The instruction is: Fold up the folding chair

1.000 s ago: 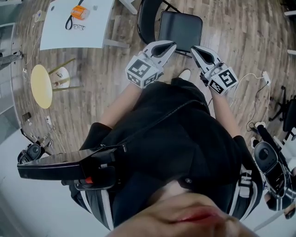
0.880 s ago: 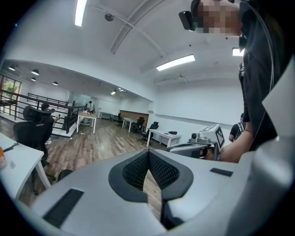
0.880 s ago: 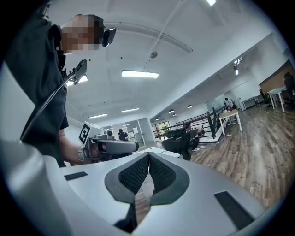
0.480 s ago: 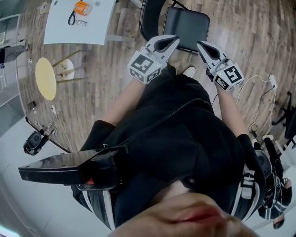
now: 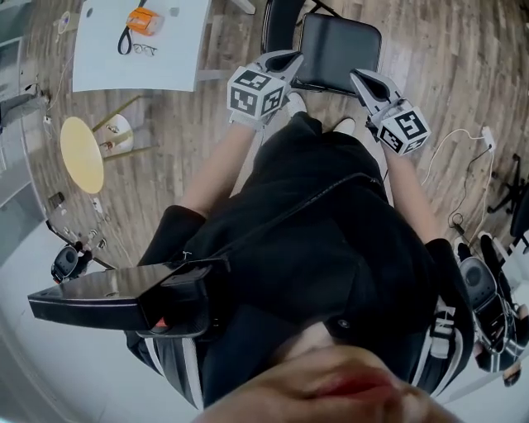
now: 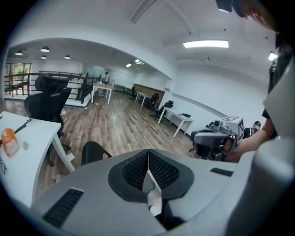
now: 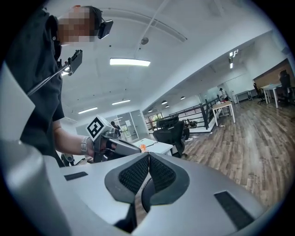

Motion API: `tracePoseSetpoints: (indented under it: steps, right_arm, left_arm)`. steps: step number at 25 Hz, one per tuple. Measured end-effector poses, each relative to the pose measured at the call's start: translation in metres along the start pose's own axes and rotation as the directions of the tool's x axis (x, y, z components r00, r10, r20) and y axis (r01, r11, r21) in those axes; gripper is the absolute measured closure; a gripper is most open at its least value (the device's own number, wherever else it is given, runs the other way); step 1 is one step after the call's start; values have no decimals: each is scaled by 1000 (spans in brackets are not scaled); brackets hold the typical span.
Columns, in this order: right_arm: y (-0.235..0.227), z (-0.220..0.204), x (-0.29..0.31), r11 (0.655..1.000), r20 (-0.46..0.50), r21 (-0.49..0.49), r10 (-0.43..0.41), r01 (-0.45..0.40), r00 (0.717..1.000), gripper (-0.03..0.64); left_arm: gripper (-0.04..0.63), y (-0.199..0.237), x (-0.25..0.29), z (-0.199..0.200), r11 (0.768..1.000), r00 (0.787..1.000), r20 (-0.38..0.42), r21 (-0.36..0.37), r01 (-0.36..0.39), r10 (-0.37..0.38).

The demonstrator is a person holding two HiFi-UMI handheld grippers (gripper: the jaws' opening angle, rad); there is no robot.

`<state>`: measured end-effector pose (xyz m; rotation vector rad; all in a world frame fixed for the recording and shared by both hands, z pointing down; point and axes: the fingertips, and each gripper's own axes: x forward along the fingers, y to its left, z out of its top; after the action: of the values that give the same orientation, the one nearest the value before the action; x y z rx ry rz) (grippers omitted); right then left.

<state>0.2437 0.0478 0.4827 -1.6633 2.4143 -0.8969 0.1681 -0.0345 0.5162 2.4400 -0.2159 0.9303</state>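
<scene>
The folding chair stands open on the wood floor at the top of the head view, with its black seat [image 5: 339, 48] facing me and its curved black backrest [image 5: 277, 18] to the left. My left gripper [image 5: 288, 58] is shut and empty, its tips at the seat's near left corner. My right gripper [image 5: 358, 78] is also shut and empty, by the seat's near right edge. In the left gripper view the shut gripper [image 6: 148, 159] points past the chair's backrest [image 6: 94, 152]. In the right gripper view the gripper [image 7: 148, 161] is shut, with the left gripper [image 7: 115, 144] beside it.
A white table [image 5: 165, 58] with an orange object [image 5: 142, 21] stands at the upper left, a round yellow stool [image 5: 81, 153] below it. White cables [image 5: 463, 144] lie on the floor at the right. A black office chair [image 6: 46, 99] stands beyond the table.
Both grippers have moved forward and down toward the chair. The left one has tilted over and now reaches the seat's near left corner.
</scene>
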Motion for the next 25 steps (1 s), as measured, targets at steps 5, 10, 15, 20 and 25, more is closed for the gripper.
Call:
tracePoseSetpoints:
  steps: [5, 10, 15, 20, 25]
  right_arm:
    - [-12, -15, 36, 998, -35, 33, -50, 51, 998, 607]
    - [-31, -39, 58, 993, -69, 68, -93, 98, 993, 607]
    - [-54, -76, 66, 987, -117, 117, -96, 110, 988, 607]
    - [-99, -139, 66, 975, -184, 189, -77, 112, 980, 607]
    - [-163, -222, 52, 902, -199, 420, -21, 104, 980, 606]
  left_arm:
    - [589, 71, 12, -38, 996, 980, -196, -86, -37, 19]
    - [543, 122, 30, -55, 982, 958, -284, -170, -82, 30]
    - [448, 158, 48, -77, 962, 937, -344, -229, -151, 66]
    - [393, 195, 63, -101, 930, 912, -389, -269, -249, 132]
    - [382, 223, 82, -115, 910, 900, -406, -295, -292, 157]
